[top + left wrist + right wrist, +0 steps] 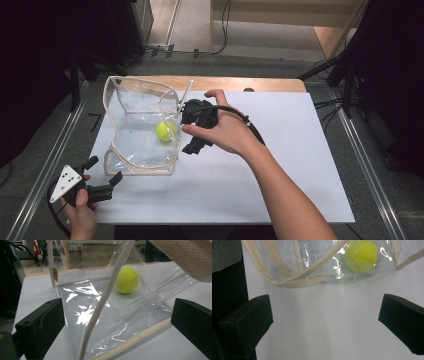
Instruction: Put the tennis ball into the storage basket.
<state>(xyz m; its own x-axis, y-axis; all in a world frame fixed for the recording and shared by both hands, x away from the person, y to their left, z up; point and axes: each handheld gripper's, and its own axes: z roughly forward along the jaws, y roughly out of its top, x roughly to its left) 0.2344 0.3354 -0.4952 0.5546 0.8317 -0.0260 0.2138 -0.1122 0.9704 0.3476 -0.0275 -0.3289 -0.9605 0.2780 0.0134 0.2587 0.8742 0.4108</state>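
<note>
On the white table point(280, 165), the clear bag point(135, 145) stands toward the far left corner with the tennis ball point(166, 131) inside, the right gripper point(192, 131), jaws spread and empty, just beside its right wall and nearer than the left gripper point(105, 172), likewise spread empty at the bag's near corner.

Left tool point(106, 171), right tool point(187, 134): jaws agape

No words, brands or numbers can be read anywhere; the small brown tag point(55, 274) on the clear bag point(105, 315), at about ten o'clock in the left gripper view, is too small and blurred to make out
</note>
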